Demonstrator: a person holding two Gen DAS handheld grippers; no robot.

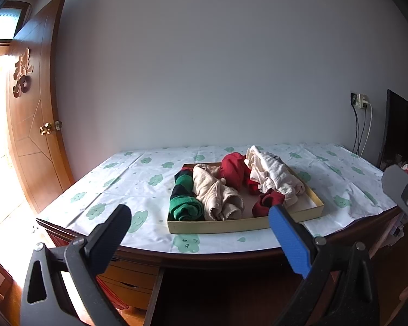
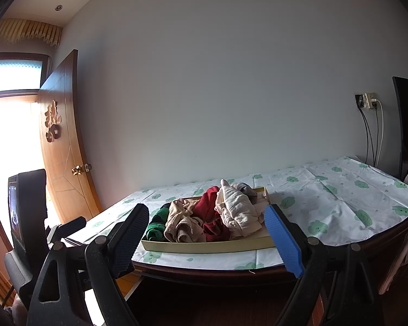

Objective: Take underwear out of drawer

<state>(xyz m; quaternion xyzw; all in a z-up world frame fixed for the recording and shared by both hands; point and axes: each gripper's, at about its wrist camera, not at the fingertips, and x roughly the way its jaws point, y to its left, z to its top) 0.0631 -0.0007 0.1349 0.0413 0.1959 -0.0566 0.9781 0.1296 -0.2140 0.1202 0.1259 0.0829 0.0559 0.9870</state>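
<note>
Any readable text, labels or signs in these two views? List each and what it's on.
Door: carved ornament, likely a Chinese character; too blurred to read.
Screen at left in the right wrist view: lit marks, too small to read.
Left tool body: faint embossed letters, illegible.
Tray, clothes, tablecloth: no text.

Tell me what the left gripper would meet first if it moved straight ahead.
Probably the garments in the shallow drawer tray; the open left gripper points at the beige underwear. Depth is unclear.
</note>
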